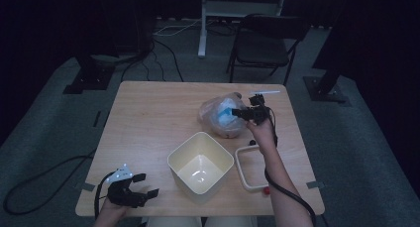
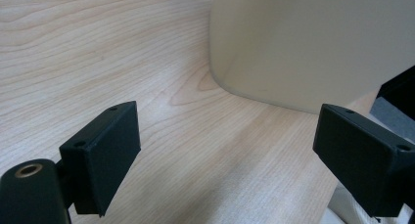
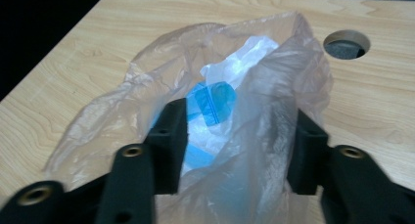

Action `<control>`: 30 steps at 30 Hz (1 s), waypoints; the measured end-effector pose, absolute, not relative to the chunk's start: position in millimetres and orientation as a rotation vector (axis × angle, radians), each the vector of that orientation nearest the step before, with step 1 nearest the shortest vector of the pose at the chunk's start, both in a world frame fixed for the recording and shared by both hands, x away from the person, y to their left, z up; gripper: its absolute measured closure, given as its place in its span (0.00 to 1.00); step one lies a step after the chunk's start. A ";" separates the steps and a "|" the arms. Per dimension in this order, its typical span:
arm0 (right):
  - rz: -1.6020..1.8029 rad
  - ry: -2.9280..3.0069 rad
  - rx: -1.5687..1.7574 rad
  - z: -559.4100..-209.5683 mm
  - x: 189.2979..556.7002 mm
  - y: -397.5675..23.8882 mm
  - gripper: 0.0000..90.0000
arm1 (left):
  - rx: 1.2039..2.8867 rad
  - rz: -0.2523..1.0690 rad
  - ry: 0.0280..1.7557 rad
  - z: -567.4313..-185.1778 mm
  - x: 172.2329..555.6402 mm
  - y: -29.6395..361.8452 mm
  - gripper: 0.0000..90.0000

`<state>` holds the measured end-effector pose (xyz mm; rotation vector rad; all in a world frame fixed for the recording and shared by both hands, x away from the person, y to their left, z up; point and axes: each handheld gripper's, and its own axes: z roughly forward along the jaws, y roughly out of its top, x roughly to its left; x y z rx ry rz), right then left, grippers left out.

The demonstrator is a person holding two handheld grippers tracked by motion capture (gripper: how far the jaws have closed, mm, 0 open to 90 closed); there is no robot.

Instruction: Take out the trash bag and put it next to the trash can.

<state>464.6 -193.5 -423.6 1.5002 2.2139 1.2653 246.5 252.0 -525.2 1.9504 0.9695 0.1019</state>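
A clear plastic bag (image 1: 220, 117) with white and blue packets inside lies on the wooden table (image 1: 148, 118), right of centre. My right gripper (image 1: 238, 112) is at the bag's right side. In the right gripper view the bag (image 3: 254, 87) bulges loosely up between the jaws of my right gripper (image 3: 235, 150), which stand apart without squeezing it. A blue packet (image 3: 210, 104) shows through the film. My left gripper (image 1: 148, 185) hovers low at the table's front left, open and empty. My left gripper (image 2: 225, 150) points past bare wood at the cream bin (image 2: 313, 43).
The cream square bin (image 1: 200, 162) stands empty at the front centre. A white rectangular frame (image 1: 240, 165) lies to its right, with a small red thing (image 1: 266, 190) by the edge. A round hole (image 3: 346, 44) pierces the tabletop behind the bag. A black chair (image 1: 265, 43) stands beyond the table.
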 end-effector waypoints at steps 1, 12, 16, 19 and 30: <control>1.277 2.218 1.499 -421.4 463.1 -195.2 0.48 | 1.957 0.109 0.971 -525.6 246.4 251.6 0.12; 1.222 2.247 1.490 -420.8 443.7 -207.1 0.27 | 2.013 0.139 0.975 -530.9 244.8 247.6 0.00; 1.252 2.266 1.476 -422.9 434.8 -213.1 0.19 | 2.007 0.142 1.000 -531.1 245.2 248.2 0.00; 1.255 2.279 1.438 -425.9 427.1 -215.1 0.16 | 2.010 0.171 1.004 -531.3 244.5 247.8 0.00; 1.352 2.166 1.395 -424.2 398.6 -230.7 0.16 | 2.017 0.161 1.015 -534.0 244.4 249.7 0.00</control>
